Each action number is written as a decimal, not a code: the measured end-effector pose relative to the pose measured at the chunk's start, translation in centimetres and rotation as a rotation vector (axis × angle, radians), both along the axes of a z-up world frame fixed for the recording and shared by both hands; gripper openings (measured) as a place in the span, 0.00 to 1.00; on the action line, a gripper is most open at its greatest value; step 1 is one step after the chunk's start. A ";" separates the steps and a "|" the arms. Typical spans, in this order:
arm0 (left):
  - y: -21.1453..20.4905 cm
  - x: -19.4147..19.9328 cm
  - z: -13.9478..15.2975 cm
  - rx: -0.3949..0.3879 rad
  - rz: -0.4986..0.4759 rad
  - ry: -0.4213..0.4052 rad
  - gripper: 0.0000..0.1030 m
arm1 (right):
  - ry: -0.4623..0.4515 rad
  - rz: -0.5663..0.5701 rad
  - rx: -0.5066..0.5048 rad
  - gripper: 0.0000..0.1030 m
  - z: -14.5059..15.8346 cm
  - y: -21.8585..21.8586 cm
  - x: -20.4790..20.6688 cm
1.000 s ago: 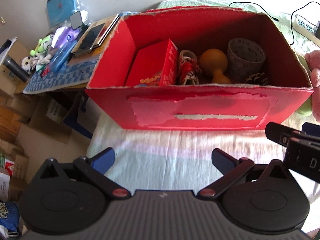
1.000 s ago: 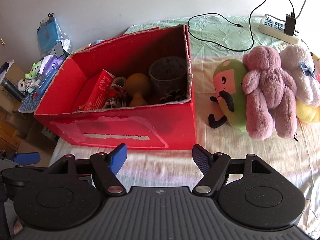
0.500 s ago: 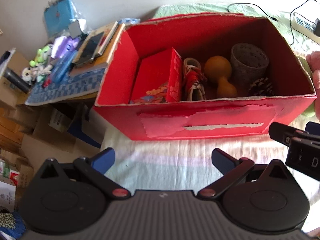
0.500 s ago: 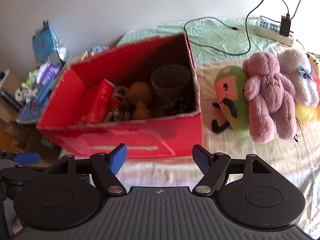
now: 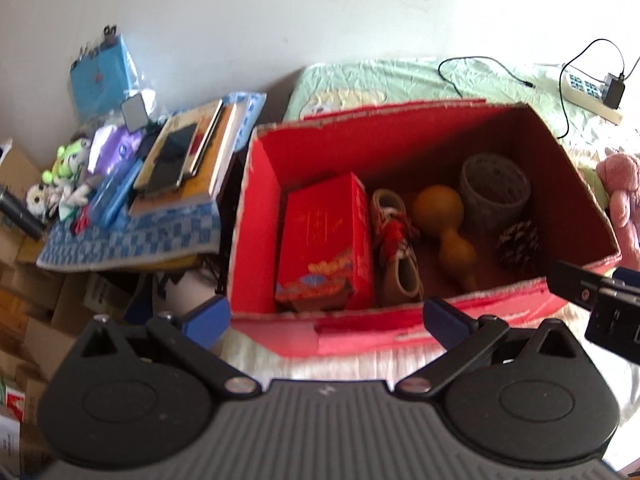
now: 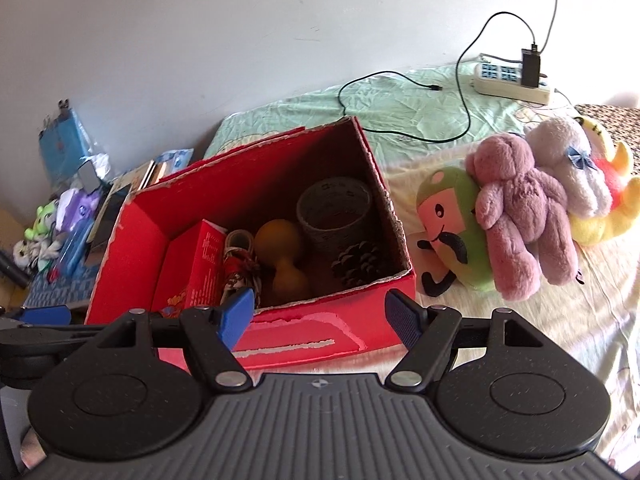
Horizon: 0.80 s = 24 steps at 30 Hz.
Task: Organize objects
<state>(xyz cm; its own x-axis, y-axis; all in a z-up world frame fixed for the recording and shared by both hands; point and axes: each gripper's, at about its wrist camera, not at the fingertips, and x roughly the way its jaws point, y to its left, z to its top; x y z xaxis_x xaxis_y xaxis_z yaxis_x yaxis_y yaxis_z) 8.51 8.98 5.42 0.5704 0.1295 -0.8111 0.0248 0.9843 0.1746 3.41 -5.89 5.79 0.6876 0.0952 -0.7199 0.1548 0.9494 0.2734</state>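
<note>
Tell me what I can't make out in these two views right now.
- Box floor under the red carton: hidden by it, left wrist view.
- Yellow plush: mostly behind the white plush, right wrist view.
- Pink plush: cut off by the right edge, left wrist view.
- Print on the grey cup: too small.

In the box [image 6: 328,336] on the bed [image 6: 520,320], a carton [image 6: 196,268] lies left of a cup [image 6: 334,212]; plush toys [image 6: 516,216] lie right of it

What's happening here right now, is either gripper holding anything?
No. The left gripper and the right gripper are both open and empty, in front of the red box on the bed. The box holds a small red carton, a shoe, a gourd, a grey cup and a pinecone. Plush toys lie beside it.
</note>
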 end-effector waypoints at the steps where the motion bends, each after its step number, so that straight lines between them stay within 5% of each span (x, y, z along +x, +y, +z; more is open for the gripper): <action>1: 0.1 0.2 0.1 -0.003 -0.010 -0.005 0.99 | -0.004 -0.013 0.000 0.73 0.1 0.1 -0.1; 11: 0.8 1.1 0.5 -0.004 -0.060 -0.056 0.99 | -0.038 -0.088 -0.018 0.74 0.9 0.8 -0.6; 24: 1.1 1.3 0.2 0.000 -0.026 -0.063 0.99 | -0.086 -0.003 -0.028 0.75 0.9 1.5 2.1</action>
<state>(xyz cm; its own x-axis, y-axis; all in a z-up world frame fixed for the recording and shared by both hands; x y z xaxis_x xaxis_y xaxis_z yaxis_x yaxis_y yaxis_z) 9.83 10.06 5.66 0.6237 0.1144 -0.7733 0.0389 0.9835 0.1769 5.47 -4.41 6.72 0.7470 0.0741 -0.6606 0.1345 0.9564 0.2594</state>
